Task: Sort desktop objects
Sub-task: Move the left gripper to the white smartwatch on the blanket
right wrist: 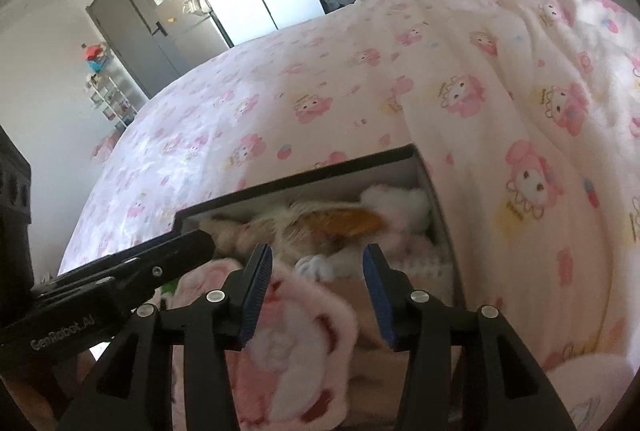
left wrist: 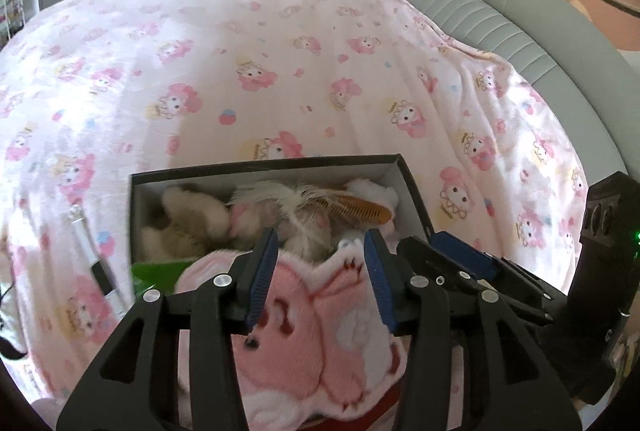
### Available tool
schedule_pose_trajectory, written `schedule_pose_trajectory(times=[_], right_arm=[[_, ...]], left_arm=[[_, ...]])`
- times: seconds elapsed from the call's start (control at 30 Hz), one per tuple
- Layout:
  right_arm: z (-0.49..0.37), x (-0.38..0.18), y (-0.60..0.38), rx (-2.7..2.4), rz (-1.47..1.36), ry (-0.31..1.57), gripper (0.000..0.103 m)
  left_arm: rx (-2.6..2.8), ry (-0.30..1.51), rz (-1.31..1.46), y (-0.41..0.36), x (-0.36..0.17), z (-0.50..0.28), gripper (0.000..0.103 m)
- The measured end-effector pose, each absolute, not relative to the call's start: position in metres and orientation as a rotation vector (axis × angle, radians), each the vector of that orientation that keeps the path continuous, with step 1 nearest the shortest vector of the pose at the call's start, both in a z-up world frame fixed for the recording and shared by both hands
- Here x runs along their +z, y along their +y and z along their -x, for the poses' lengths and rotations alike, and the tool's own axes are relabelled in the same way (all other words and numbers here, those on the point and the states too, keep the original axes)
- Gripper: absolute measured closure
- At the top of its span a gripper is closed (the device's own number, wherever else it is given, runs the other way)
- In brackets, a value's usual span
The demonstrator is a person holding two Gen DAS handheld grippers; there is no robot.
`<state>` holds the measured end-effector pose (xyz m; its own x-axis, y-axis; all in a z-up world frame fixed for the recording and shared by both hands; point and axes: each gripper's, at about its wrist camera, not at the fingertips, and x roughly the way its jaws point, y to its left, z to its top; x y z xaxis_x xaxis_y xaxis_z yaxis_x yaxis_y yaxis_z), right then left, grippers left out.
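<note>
A black box [left wrist: 260, 167] with a white inside lies on the bed, filled with plush toys [left wrist: 192, 219], a white feather [left wrist: 296, 199] and an orange comb [left wrist: 360, 207]. A pink plush cloth [left wrist: 304, 315] with red markings lies over the box's near end. My left gripper [left wrist: 320, 255] hangs open just above that cloth, and its pads do not press on it. In the right wrist view my right gripper [right wrist: 318, 263] is open too, above the same cloth [right wrist: 296, 343] and the box [right wrist: 300, 175]. The two grippers sit side by side, the right one's finger [left wrist: 460, 255] close beside the left.
The bed is covered by a pink cartoon-print bedspread [left wrist: 280, 71]. A grey padded headboard [left wrist: 500, 15] curves along the right. A thin white object [left wrist: 80, 227] and a green item [left wrist: 160, 271] lie left of the box. A grey door [right wrist: 132, 27] and shelves [right wrist: 108, 91] stand beyond.
</note>
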<state>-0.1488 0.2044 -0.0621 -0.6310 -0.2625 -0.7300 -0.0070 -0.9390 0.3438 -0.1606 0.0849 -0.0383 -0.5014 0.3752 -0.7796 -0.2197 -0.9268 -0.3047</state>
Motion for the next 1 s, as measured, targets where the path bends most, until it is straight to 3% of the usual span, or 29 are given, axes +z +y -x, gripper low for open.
schedule_pose_trajectory(times=[0.47,0.73,0.83,1.0], right_arm=[[0.117,-0.058,0.130,-2.597,-1.296,-0.328,0.060],[0.113,-0.057,0.071,-2.569,-1.255,-0.134,0.060],[0.113,-0.056,0.044,-2.560,-1.233,-0.024,0.060],[0.118,-0.066,0.012,-2.508,-1.266,-0.013,0.060]], left_arm=[[2.482,-0.339,1.363,0.013,-0.046,0.100,0.057],[2.524,-0.414,1.394,-0.038,-0.057,0.082,0.057],[2.530,-0.481,1.411,-0.063,-0.066,0.078,0.057],[2.556,-0.570,1.429,-0.099,-0.080,0.073,0.057]])
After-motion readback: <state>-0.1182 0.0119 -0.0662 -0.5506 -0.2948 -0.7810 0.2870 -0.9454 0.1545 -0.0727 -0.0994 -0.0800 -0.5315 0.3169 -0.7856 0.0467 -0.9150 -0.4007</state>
